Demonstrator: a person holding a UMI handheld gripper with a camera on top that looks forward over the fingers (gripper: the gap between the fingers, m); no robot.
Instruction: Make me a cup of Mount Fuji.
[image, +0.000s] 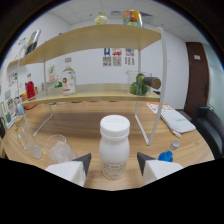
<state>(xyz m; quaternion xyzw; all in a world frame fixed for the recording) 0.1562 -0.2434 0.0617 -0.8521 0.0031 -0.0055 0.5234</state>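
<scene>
A white plastic bottle (114, 147) with a white screw cap stands upright on the wooden table (90, 125), between the two fingers of my gripper (114, 161). The gripper is open, with a small gap showing between each fingertip and the bottle's sides. Just ahead of the left finger (82, 162) stands a clear glass cup (61, 150). Another clear glass (31, 145) is further left.
A two-tier white-framed shelf (100, 95) stands beyond the bottle, holding a labelled bottle (68, 80), green bottles (140, 85) and a red item (31, 90). Jars (132, 18) sit on top. A blue-capped object (165, 156) lies by the right finger, with a white cloth (176, 121) further right.
</scene>
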